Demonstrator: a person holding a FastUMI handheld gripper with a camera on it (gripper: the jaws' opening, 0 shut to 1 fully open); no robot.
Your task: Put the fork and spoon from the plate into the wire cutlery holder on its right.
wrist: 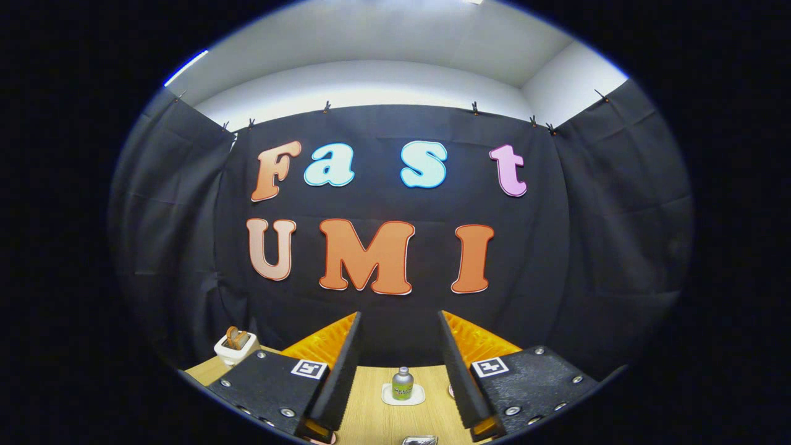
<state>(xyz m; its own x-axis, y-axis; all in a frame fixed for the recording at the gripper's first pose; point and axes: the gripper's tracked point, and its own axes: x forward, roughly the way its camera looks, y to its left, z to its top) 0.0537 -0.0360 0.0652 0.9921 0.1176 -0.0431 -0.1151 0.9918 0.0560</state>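
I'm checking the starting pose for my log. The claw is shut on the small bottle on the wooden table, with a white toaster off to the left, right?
Not quite. In the gripper view the claw is open and holds nothing. The small bottle stands apart from it on a white coaster, on the wooden table ahead between the fingers. The white toaster is off to the left, as you said.

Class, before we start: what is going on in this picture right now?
A hand-held gripper hangs above a wooden table, its two fingers open with nothing between them. Ahead of them a small bottle stands upright on a white coaster. Off to the left of the fingers a white toaster holds toast. No cutlery has been picked up yet.
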